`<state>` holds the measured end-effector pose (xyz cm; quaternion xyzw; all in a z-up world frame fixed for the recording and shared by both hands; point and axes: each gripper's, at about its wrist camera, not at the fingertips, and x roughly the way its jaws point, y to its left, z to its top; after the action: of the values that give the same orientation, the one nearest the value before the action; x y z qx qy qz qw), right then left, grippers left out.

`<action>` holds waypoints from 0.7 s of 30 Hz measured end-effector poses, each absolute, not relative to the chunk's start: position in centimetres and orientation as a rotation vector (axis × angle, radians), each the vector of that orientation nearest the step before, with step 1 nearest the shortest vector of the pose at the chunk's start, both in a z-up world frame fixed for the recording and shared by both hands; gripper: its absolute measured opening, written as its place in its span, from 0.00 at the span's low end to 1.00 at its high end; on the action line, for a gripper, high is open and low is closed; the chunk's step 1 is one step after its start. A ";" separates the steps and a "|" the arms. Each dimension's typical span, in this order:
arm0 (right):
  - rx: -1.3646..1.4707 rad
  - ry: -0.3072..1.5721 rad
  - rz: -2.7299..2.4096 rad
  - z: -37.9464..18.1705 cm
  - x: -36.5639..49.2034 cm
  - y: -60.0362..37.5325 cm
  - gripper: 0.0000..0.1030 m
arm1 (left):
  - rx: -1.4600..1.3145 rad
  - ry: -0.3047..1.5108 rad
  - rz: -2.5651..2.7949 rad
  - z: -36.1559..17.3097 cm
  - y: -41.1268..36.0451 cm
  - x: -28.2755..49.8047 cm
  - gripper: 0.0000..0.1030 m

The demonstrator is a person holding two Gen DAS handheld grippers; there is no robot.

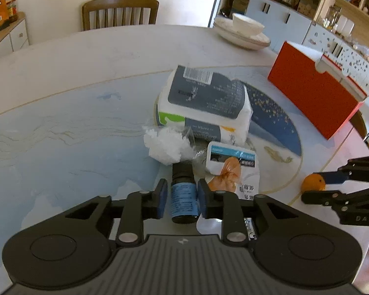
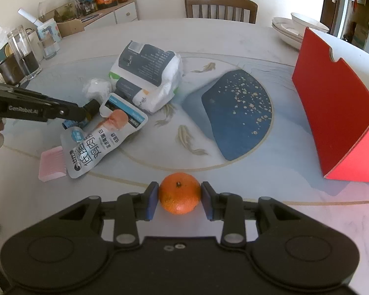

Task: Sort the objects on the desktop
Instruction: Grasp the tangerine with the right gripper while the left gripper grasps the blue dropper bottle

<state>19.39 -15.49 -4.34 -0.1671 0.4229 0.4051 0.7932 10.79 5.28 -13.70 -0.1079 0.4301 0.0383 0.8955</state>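
The round surface (image 2: 233, 36) carried everything, its marbled top painted with fish and a dark blue patch. At its right edge stood the red box (image 2: 332, 113), open toward the camera in the right wrist view and, by the look of it, a likely place for sorted items. Near the middle lay the tissue packs (image 1: 204, 98), stacked crookedly, with a crumpled clear bag (image 1: 166, 145) against them and a food pouch (image 2: 98, 142) slumped beside a pink comb (image 2: 53, 167).

The right hand-held gripper (image 2: 180, 200) was closed on the orange (image 2: 180, 193), near the surface's front edge, both pads pressed to its sides. The left hand-held gripper (image 1: 180, 194) was nearly closed around the small dark bottle (image 1: 183, 196), which lay just beside the pouch; one pad touched its blue label, while a thin gap seemed to remain at the other.

The risks lay mostly with the bottle. It was smooth and round, so a loose or one-sided pinch could let it roll or slip out on lifting. The pouch and clear bag crowded it and might be dragged along. The orange, held only across its curved middle, could squirt free if swung quickly toward the box.
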 end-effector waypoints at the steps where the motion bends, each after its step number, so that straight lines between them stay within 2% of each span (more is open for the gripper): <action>1: -0.360 0.908 0.871 -4.4 19.4 -15.5 0.35 | -0.216 0.901 0.083 -13.9 5.2 10.9 0.28; 7: -0.357 0.902 0.869 -4.4 19.3 -15.6 0.35 | -0.200 0.905 0.089 -14.2 4.9 11.2 0.29; 10: -0.351 0.898 0.871 -4.2 19.3 -15.7 0.35 | -0.211 0.906 0.088 -14.2 4.9 11.2 0.22; 21: -0.335 0.883 0.857 -3.2 19.9 -17.4 0.33 | -0.240 0.862 0.111 -12.9 3.9 9.8 0.22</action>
<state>19.94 -17.43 -3.25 -0.1563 0.4121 0.4000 0.8036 9.80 3.89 -12.94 -0.1162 0.4167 0.0538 0.9000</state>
